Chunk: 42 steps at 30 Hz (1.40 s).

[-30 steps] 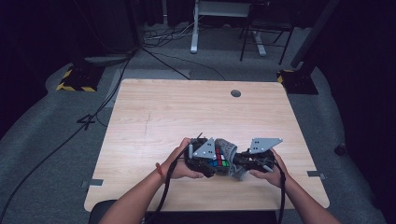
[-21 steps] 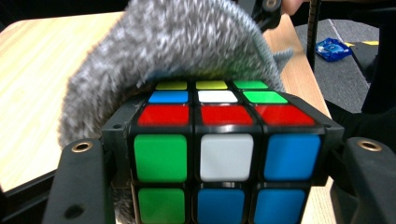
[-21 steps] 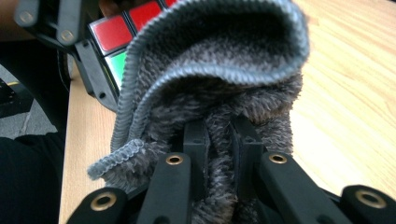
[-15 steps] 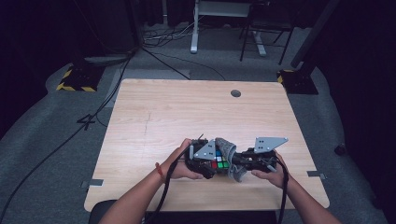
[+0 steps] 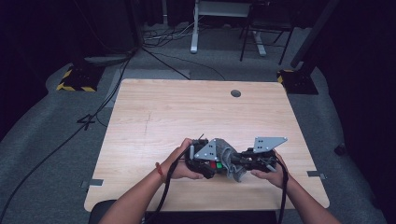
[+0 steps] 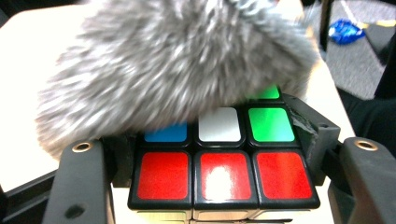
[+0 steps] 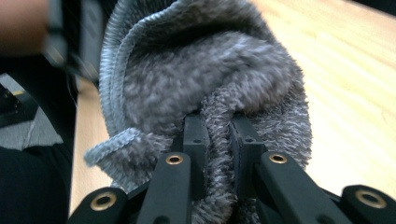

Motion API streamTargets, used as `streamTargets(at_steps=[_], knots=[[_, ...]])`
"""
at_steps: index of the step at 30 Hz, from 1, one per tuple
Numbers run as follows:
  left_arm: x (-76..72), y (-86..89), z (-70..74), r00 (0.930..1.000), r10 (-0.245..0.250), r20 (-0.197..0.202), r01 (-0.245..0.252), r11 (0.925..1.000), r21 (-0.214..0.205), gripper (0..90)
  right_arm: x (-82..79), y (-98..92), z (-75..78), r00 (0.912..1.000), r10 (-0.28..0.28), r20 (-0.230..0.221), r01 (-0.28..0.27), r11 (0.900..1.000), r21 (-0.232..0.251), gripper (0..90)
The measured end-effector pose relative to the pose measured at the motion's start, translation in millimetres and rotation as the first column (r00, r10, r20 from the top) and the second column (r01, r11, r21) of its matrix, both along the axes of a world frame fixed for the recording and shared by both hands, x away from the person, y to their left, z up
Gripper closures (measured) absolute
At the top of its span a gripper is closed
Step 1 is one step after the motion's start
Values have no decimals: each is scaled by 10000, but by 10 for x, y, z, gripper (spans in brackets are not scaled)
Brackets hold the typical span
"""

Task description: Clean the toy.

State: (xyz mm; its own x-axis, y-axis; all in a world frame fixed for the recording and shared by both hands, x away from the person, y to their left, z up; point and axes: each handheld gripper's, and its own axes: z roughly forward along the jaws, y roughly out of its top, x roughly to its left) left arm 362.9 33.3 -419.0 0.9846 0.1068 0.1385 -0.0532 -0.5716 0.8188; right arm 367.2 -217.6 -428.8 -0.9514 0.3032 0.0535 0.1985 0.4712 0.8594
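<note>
Left gripper view: clamped the cube (image 6: 224, 172) between left gripper (image 6: 210, 186) jaws, above the table's (image 5: 187, 112) near edge. Right gripper (image 7: 217, 140) pinched the cloth (image 7: 201, 88), seemingly wiping. Could twist the cube loose if rubbed hard.

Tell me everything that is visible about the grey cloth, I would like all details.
The grey cloth is a thick, fluffy fabric, like microfibre, with a ribbed stitched hem. It is bunched and folded, not spread out. The right gripper pinches a fold of it between its black jaws. Its fuzzy bulk lies on the top face of the puzzle cube, which the left gripper clamps. It sits over the near part of the wooden table.
</note>
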Motion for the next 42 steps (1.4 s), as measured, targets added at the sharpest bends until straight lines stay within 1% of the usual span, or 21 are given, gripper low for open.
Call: streamTargets(at_steps=[1,3,4,6,8,11,13,14,16,18,20,22,24,25,26,28,30,33,36,39,42], knots=[[1,10,28,10000,-83,-5,82,10000,-52,336,7,8,-23,10000,15,-86,-16,10000,-60,798],[-13,21,48,9999,-13,136,14,9999,-138,336,9,20,-43,9997,80,-228,-80,10000,4,798],[-6,27,51,10000,-45,22,46,9997,-241,336,7,31,-44,9998,105,-189,-108,9998,-137,798],[-3,32,57,10000,-16,51,17,9996,-292,336,7,43,-59,9994,178,-298,-183,9997,-164,798],[5,46,71,9999,-108,5,108,9991,-405,336,7,54,-89,9990,210,-386,-223,9992,-341,798],[14,84,105,9999,-77,-94,69,9964,-842,336,-2,79,-118,9990,255,-364,-280,9973,-678,799],[16,102,124,10000,-56,-47,52,9959,-902,336,-14,102,-129,9983,410,-425,-437,9969,-650,799],[21,105,121,10000,-78,19,79,9966,-824,336,-24,117,-131,9983,450,-365,-476,9962,-736,799],[26,116,113,9999,-96,-72,89,9957,-919,336,-43,121,-112,9983,552,-209,-564,9965,-620,799],[37,132,122,10000,-61,-41,57,9959,-897,336,-57,102,-92,9985,536,-78,-540,9972,-527,799],[40,132,105,9999,119,44,-116,9978,-650,336,-71,66,-55,9984,561,14,-560,9979,-311,799],[45,118,70,9998,142,112,-138,9991,-400,336,-83,33,1,9977,668,116,-668,9978,-42,799],[39,81,44,9999,87,63,-85,9995,-320,336,-103,12,66,9979,517,392,-523,9985,137,799],[37,67,42,9999,43,108,-40,9997,-255,336,-109,-1,92,9977,367,577,-389,9986,363,799],[29,51,36,10000,18,65,-16,9997,-245,336,-108,-6,99,9975,304,634,-333,9984,461,799],[19,36,21,9999,-151,-29,150,9995,-272,336,-98,-14,106,9971,153,746,-183,9990,407,799],[6,28,19,9996,-272,-123,267,9991,-323,336,-79,-30,107,9976,44,696,-82,9985,539,798],[-27,7,28,9988,-484,-65,482,9984,-297,336,-64,-27,100,9975,-64,697,34,9991,432,797],[-69,11,71,9968,-803,-1,801,9954,-519,335,-30,-14,52,9980,-185,599,180,9998,89,797],[-84,28,124,9967,-797,163,806,9946,-650,336,-18,5,7,9991,-146,394,152,9998,-130,797],[-61,67,143,9976,-677,146,686,9950,-728,336,-20,61,-51,9999,38,154,-33,9993,-373,797]])
